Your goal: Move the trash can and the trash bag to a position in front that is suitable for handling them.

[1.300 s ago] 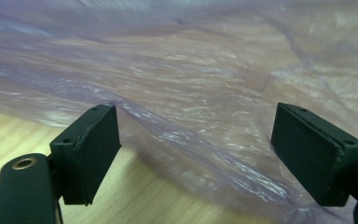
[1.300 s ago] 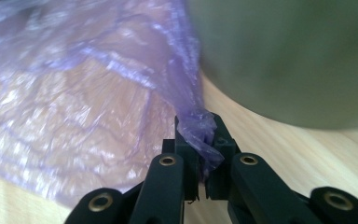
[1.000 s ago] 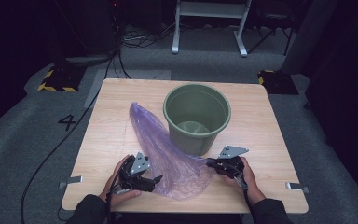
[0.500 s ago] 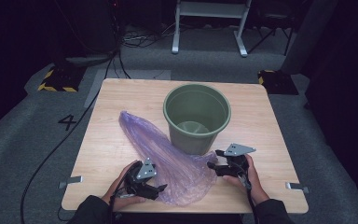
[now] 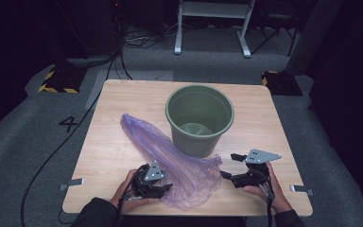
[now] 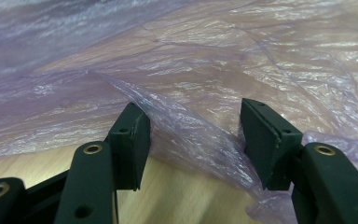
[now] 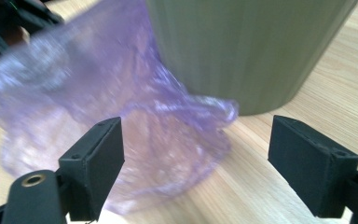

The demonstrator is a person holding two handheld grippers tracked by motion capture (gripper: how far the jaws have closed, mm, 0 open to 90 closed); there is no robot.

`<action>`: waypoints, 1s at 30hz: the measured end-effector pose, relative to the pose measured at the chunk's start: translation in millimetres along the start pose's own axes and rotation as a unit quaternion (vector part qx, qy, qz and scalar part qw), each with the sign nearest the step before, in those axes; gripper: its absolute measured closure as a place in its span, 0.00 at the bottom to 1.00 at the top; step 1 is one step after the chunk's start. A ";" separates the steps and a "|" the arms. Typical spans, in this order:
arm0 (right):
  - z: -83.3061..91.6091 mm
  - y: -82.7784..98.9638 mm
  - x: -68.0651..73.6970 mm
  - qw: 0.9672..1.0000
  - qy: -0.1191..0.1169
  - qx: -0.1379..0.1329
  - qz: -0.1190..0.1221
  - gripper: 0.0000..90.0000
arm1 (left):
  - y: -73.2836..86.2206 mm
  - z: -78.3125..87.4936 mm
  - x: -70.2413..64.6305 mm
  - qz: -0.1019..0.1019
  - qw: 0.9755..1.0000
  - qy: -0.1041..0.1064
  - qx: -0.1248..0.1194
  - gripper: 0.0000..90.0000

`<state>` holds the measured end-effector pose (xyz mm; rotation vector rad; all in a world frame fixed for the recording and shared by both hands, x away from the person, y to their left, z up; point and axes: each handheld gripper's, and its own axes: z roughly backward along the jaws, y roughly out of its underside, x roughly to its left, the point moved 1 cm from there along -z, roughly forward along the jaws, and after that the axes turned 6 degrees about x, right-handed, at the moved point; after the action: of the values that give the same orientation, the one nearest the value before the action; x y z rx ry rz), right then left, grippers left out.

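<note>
High view: the purple bag [image 5: 170, 161] lies flat on the table [image 5: 274, 123], long axis running from far left toward the near edge beside the green bin [image 5: 200, 118]. The left gripper [image 5: 163, 187] sits at the bag's near left edge; the right gripper [image 5: 226, 168] stands just clear of its right edge.

Left gripper view: jaws have just been closing, a raised fold of film [image 6: 191, 135] between them, not yet pinched.

Right gripper view: jaws have just been opening, spread wide, nothing between; the bag's mouth [image 7: 168, 140] lies ahead and left.

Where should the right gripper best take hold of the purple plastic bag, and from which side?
Probably the loose rim of the purple bag beside the green bucket. It curls up off the table, so the open right gripper could come from the right, one jaw under.
</note>
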<state>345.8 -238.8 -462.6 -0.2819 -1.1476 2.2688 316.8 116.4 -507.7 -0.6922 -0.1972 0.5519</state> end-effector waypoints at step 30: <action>-70.4 5.8 45.4 0.995 0.010 0.081 0.063 0.94 | -34.6 -23.2 -11.8 0.005 1.000 -0.001 -0.014 0.20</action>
<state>336.6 -168.1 -506.9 -0.3186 -0.9527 2.4472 329.3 75.3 -502.6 -0.7208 -0.2042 0.5602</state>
